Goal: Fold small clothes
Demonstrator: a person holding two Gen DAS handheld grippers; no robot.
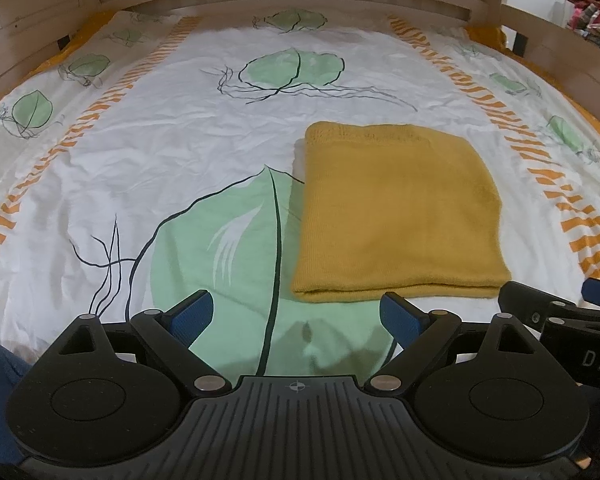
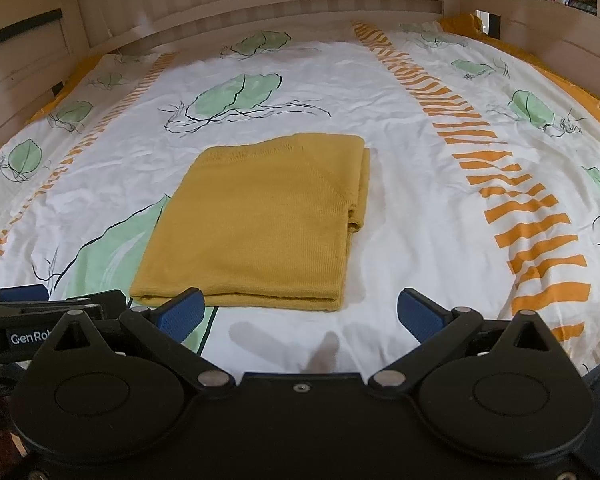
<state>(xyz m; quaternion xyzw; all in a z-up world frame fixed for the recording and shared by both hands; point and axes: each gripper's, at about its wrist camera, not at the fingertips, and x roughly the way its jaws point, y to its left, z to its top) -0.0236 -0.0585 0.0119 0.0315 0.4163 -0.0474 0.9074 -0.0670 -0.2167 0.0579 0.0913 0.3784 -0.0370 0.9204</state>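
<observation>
A mustard-yellow knitted garment (image 1: 396, 212) lies folded into a neat rectangle on the bed; it also shows in the right wrist view (image 2: 260, 224). My left gripper (image 1: 298, 312) is open and empty, held just short of the garment's near left corner. My right gripper (image 2: 300, 312) is open and empty, just short of the garment's near edge, apart from it. The right gripper's fingers show at the right edge of the left wrist view (image 1: 556, 312), and the left gripper's fingers at the left edge of the right wrist view (image 2: 52, 304).
The bed is covered by a white sheet (image 1: 180, 152) with green leaf prints and orange stripes (image 2: 500, 208). A wooden slatted headboard (image 2: 260, 4) and side rails (image 1: 20, 60) enclose the bed. Hanging clothes (image 1: 592, 20) show beyond the far right corner.
</observation>
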